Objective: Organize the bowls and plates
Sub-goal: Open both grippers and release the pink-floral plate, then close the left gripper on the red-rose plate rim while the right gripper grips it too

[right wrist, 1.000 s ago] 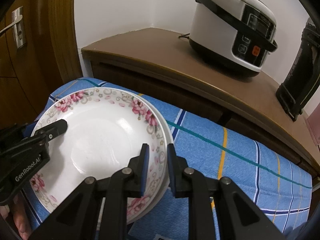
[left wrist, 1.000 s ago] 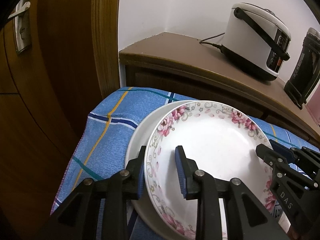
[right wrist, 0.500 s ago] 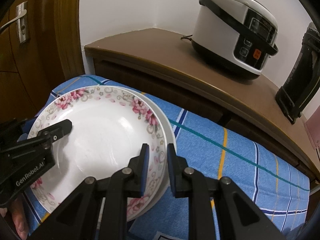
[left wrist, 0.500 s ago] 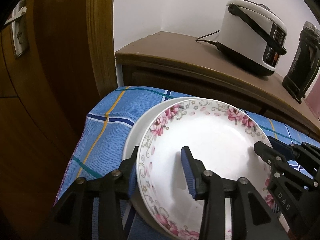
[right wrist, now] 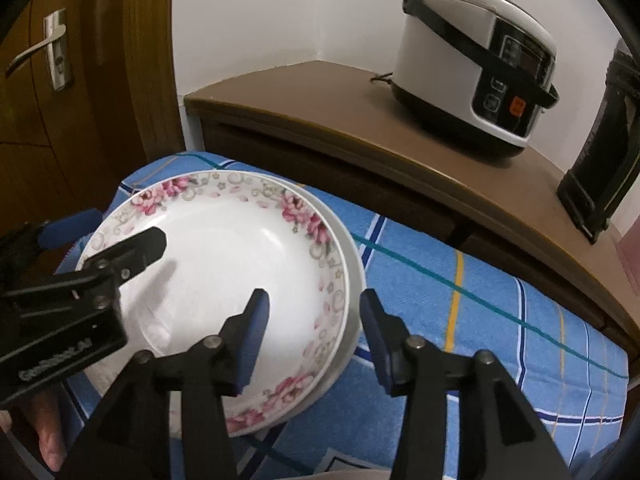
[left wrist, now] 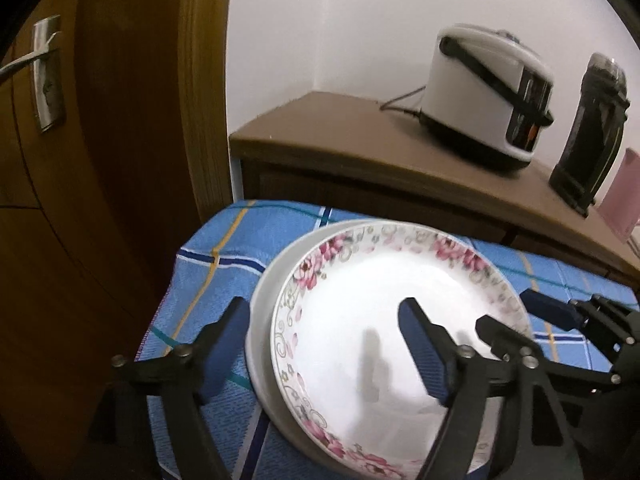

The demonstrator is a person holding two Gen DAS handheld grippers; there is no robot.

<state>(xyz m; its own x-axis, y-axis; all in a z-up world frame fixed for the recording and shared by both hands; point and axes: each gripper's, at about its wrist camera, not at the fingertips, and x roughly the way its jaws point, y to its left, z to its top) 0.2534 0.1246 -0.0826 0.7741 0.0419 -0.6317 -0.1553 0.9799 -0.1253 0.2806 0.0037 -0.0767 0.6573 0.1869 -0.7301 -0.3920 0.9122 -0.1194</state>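
Note:
A white plate with pink flowers on its rim lies on top of a plain white plate on the blue checked cloth. My left gripper is open, its jaws wide apart on either side of the stack's left rim, not pinching it. My right gripper is open too, its jaws either side of the stack's right rim. Each gripper shows in the other's view, the right one and the left one.
A brown wooden cabinet stands behind the cloth, with a white rice cooker and a black appliance on it. A wooden door with a metal handle is on the left. Blue cloth stretches out to the right of the plates.
Both grippers have opened wide and let go of the flowered plate's rim. The plate now rests on the plain plate. Both grippers have pulled back a little.

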